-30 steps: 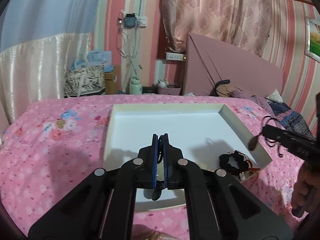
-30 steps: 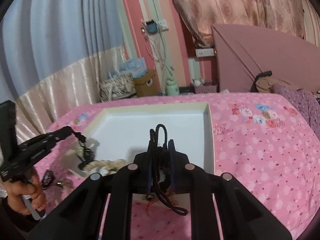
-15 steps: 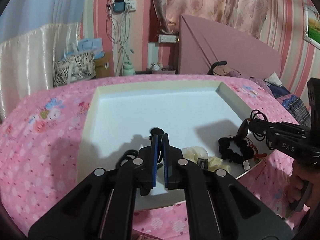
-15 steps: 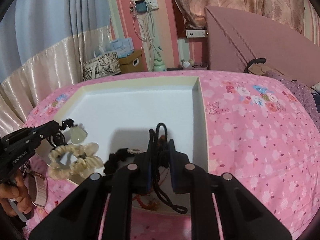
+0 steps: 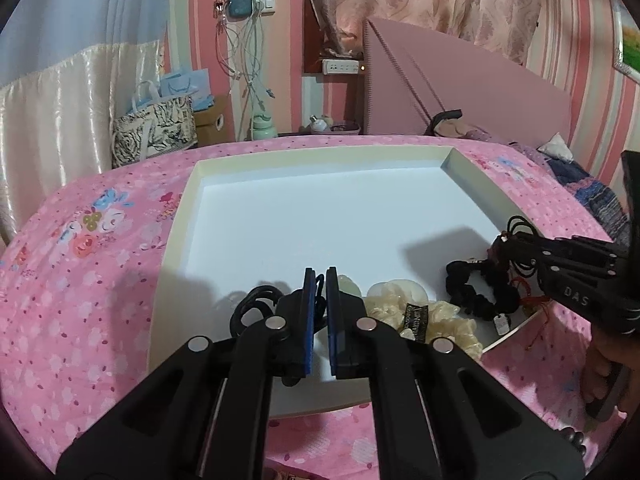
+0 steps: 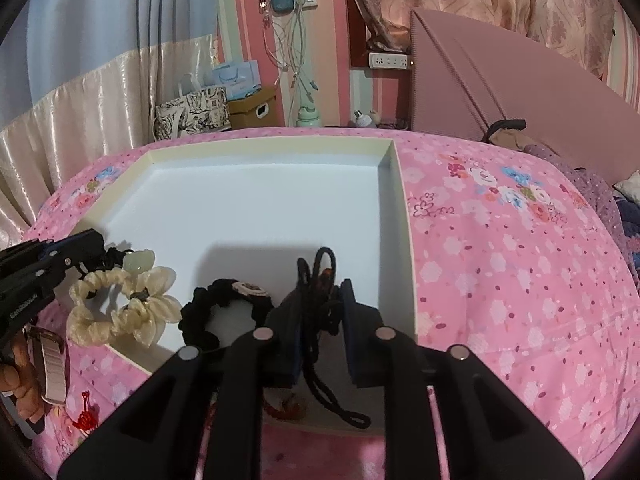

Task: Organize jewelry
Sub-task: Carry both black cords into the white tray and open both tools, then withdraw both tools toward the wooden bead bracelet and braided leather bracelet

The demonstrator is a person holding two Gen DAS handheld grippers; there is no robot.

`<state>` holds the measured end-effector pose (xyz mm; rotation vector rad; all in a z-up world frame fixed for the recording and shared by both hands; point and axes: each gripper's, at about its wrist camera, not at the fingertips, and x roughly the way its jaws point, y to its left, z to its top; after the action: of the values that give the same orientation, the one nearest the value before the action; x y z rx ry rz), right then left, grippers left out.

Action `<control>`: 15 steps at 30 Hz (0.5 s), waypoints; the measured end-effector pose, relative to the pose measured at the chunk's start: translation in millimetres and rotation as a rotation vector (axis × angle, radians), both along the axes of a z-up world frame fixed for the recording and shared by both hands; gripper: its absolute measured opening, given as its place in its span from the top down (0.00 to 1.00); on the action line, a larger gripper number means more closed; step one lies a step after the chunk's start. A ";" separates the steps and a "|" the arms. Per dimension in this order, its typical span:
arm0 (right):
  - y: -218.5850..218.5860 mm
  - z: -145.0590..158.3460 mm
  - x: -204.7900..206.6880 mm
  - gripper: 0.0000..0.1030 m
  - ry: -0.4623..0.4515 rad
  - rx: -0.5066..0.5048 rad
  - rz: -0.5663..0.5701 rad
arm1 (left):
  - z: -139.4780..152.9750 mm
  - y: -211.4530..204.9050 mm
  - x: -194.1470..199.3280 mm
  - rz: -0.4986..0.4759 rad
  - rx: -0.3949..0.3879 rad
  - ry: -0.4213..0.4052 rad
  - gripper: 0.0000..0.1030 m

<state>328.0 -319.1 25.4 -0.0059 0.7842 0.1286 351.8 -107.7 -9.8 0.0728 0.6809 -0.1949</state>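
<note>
A white tray (image 5: 188, 216) lies on the pink bedspread. My left gripper (image 5: 319, 276) hovers low over its near edge, jaws opening. A black cord (image 5: 252, 300) runs loosely through the gap, and its pale green pendant (image 5: 348, 282) rests on the tray floor. The right wrist view shows that pendant (image 6: 138, 262) just off the left gripper (image 6: 96, 242). My right gripper (image 6: 322, 286) is also opening, with a black corded bracelet (image 6: 316, 280) with brown beads draped loosely between its pads. A cream scrunchie (image 6: 120, 304) and a black scrunchie (image 6: 208, 312) lie in the tray.
The tray's right wall (image 6: 404, 216) stands beside my right gripper. Off the tray's near left corner lie a pink-strapped watch (image 6: 52, 364) and a red knot charm (image 6: 86, 420). A hand (image 6: 16, 380) holds the left gripper. Bags and a headboard stand beyond the bed.
Both grippers have come down to the tray's near edge with their cords. The right jaws now stand clearly wider apart, and the pendant has settled onto the tray floor.
</note>
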 end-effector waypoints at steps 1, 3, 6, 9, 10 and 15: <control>-0.4 -0.5 -0.8 0.64 0.005 0.002 0.000 | -0.4 -1.6 -0.3 0.009 0.011 0.000 0.77; 0.5 1.7 -3.5 0.55 -0.010 -0.003 -0.006 | 1.1 -1.7 -4.2 0.011 0.023 -0.025 0.58; 4.1 3.4 -5.9 0.44 -0.028 -0.022 -0.009 | -1.6 -1.5 -5.5 0.018 0.042 -0.014 0.54; 11.1 13.5 -12.4 0.41 -0.075 -0.035 0.024 | -5.7 0.8 -5.6 0.015 0.033 0.002 0.47; 12.3 18.5 -16.4 0.38 -0.089 -0.031 0.024 | -3.9 2.3 -6.7 0.013 0.023 -0.004 0.44; 19.1 51.1 -51.1 0.19 -0.167 -0.071 0.033 | 15.0 1.0 -14.6 -0.003 0.037 -0.032 0.34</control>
<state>276.9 -300.0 76.5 -0.0963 0.6221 0.1300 337.1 -106.7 5.3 0.1125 0.6529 -0.1838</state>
